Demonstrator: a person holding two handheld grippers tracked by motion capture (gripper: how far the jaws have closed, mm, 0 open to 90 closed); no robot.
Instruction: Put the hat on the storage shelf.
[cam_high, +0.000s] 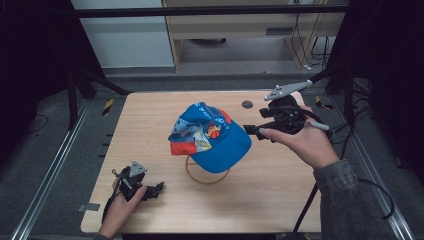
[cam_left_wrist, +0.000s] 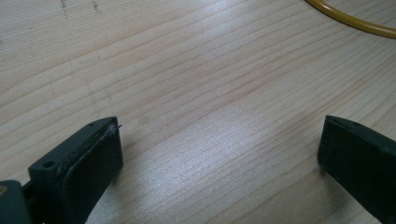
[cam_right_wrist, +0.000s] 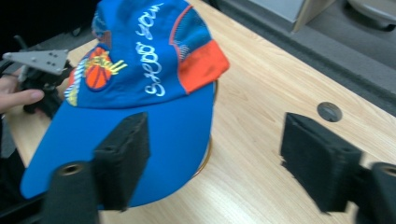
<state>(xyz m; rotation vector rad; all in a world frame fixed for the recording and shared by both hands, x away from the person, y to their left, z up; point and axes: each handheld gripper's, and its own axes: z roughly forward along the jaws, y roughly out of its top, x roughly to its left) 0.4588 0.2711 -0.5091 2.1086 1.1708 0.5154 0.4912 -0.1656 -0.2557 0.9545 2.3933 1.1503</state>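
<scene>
Sitting mid-bench over a yellow ring (cam_high: 206, 179), the blue cap (cam_high: 212, 135) points its brim toward the near right corner. Right gripper (cam_high: 254, 131) hovers beside the brim, jaws wide, empty. Left gripper (cam_high: 159, 189) rests near the front-left corner, gaping, empty.

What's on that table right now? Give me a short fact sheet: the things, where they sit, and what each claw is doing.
surface: wooden table
main item: blue cap with orange panels and a basketball badge, mid-table
under the cap: yellow ring, partly covered by the brim
left claw: low at the near left corner, open, nothing between its jaws
right claw: just right of the cap's brim, open, not gripping the cap
table hole: small dark round hole behind the cap
</scene>
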